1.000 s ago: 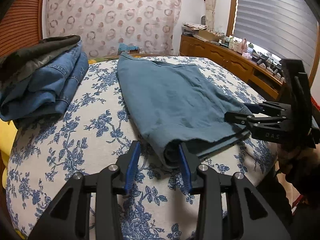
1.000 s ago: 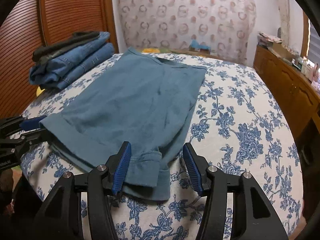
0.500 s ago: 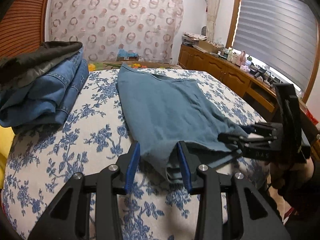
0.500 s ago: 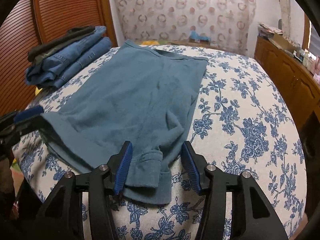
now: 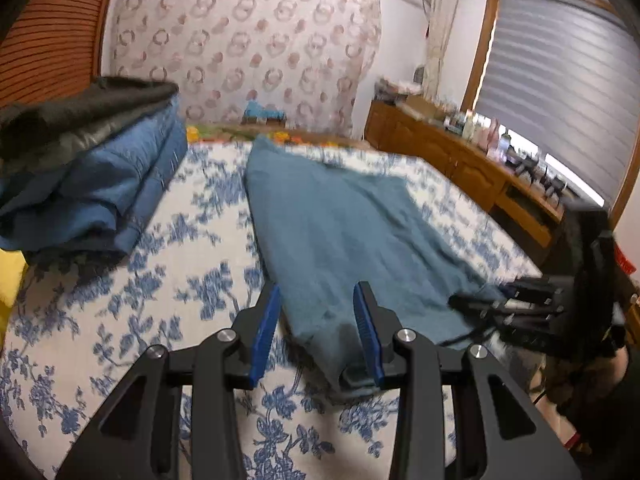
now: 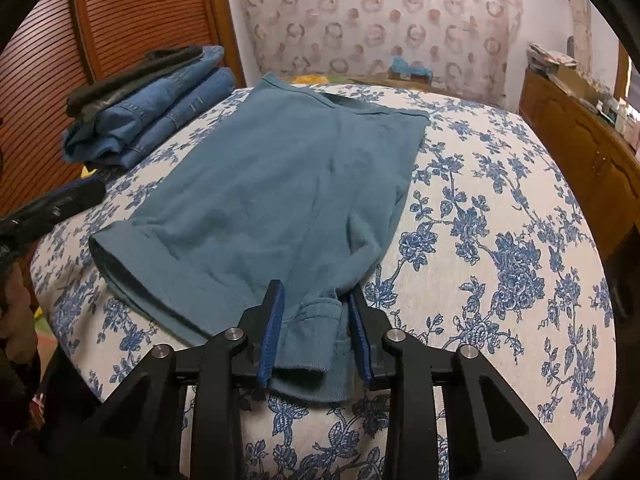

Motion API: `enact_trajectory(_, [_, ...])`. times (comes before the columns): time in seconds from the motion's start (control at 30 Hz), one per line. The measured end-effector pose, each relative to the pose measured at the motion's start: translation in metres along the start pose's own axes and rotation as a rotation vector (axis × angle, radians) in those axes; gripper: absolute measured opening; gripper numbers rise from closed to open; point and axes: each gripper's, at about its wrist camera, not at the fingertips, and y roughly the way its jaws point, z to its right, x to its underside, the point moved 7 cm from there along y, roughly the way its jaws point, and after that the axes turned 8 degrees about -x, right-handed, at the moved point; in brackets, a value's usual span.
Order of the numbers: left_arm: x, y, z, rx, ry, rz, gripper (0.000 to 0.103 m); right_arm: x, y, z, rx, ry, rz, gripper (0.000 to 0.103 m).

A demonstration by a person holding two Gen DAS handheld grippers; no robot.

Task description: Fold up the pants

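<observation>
- The teal-blue knit cotton pants [image 6: 280,184] are laid flat on the white bedspread with blue floral print [image 6: 500,220], waistband at 12 o'clock, leg hems at 6 o'clock.
- The right gripper [image 6: 316,332] is placed over the hem corner at 6 o'clock in its own view. Its blue-padded fingers [image 6: 273,332] are set narrow with the cuff fabric between them; full clamping cannot be told.
- The left gripper [image 5: 316,336] is placed over the other hem corner. The jaws are moderately wide, cloth lies between them, and one pad appears to touch the fabric; a firm hold is not shown.
- A stack of folded blue denim jeans under a dark garment [image 6: 148,100] is located at 10 o'clock, well apart from the pants.
- Step in hand, as judged: both hem corners are being seized for a lengthwise fold.
- Next move, as judged: both grips are to be confirmed, then the hems are to be raised evenly and carried toward 12 o'clock onto the waistband, edges aligned.
</observation>
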Motion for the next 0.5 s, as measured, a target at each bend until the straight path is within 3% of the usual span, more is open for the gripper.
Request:
enact_trajectory(0.2, [0.021, 0.018, -0.001, -0.015, -0.001, -0.081, 0.037, 0.002, -0.001, -0.004, -0.026, -0.009, -0.006, 0.015])
enact_trajectory(0.5, [0.033, 0.014, 0.003, 0.021, -0.016, -0.108, 0.037, 0.001, -0.002, -0.008, -0.031, -0.028, 0.006, 0.008])
